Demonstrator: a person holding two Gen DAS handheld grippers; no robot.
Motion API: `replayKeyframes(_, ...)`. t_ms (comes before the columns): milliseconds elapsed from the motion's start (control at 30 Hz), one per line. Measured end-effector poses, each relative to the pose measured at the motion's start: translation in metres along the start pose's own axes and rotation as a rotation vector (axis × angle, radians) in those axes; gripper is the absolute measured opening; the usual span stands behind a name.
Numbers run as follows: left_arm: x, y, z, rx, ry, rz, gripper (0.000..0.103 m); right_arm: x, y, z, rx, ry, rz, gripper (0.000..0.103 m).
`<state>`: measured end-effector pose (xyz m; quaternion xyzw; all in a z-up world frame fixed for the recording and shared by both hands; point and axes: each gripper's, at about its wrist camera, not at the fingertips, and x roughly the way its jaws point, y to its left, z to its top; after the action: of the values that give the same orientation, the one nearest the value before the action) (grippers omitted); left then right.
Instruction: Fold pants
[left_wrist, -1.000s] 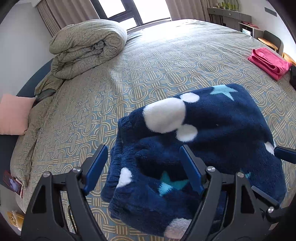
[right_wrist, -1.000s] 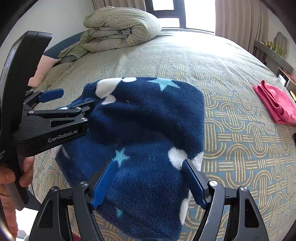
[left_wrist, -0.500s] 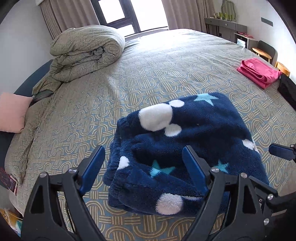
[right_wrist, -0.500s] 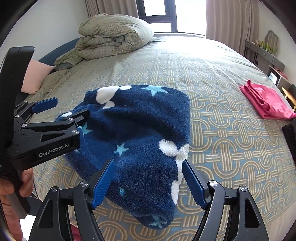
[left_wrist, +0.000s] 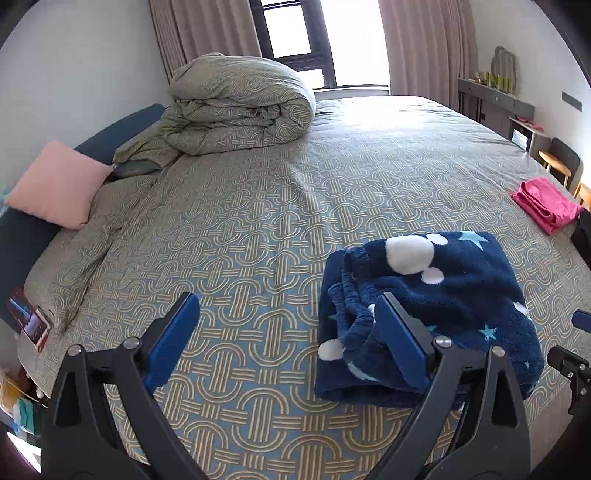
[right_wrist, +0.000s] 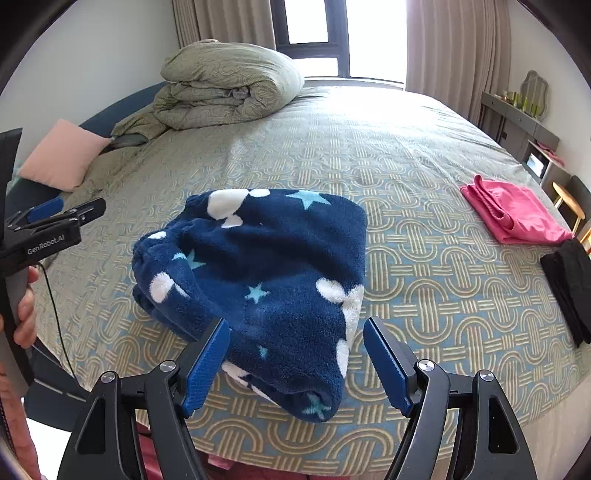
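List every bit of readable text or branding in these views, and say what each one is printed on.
"GenRobot.AI": white lettering on the black body of the left gripper, seen in the right wrist view.
The phone at the bed's edge shows a lit screen, too small to read.
Nothing legible on the fleece pants, the pink garment or the shelf items.

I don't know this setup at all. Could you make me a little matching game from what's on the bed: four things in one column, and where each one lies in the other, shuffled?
Things:
1. fleece pants
2. pink garment
3. rolled duvet
4. pink pillow

Places:
A. far corner of the bed, near the window
B. left edge, against the dark headboard
C. near edge, folded, just ahead of both grippers
D. right side of the bed, folded

Pairs: 1-C, 2-D, 3-A, 4-B
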<state>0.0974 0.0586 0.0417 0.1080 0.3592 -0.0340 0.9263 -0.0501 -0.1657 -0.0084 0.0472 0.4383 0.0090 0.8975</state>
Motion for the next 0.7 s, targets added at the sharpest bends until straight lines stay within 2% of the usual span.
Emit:
replayKeyframes(167, 0.016, 0.011, -0.015, -0.030, 0.067, -0.084, 0.101, 0.008, -0.010, -0.002, 0.062, 0.040, 0.029, 0.077)
replayKeyframes(400, 0.054, 0.003, -0.023, -0.052, 0.164, -0.191, 0.101, 0.040, -0.053, -0.012, 0.255, 0.142, 0.106, 0.077)
replayKeyframes(600, 0.086, -0.003, -0.021, -0.147, 0.228, -0.336, 0.101, 0.063, -0.080, -0.014, 0.358, 0.176, 0.165, 0.077)
replayKeyframes(700, 0.107, -0.007, -0.018, -0.199, 0.266, -0.376, 0.101, 0.076, -0.088, -0.012, 0.403, 0.186, 0.215, 0.077)
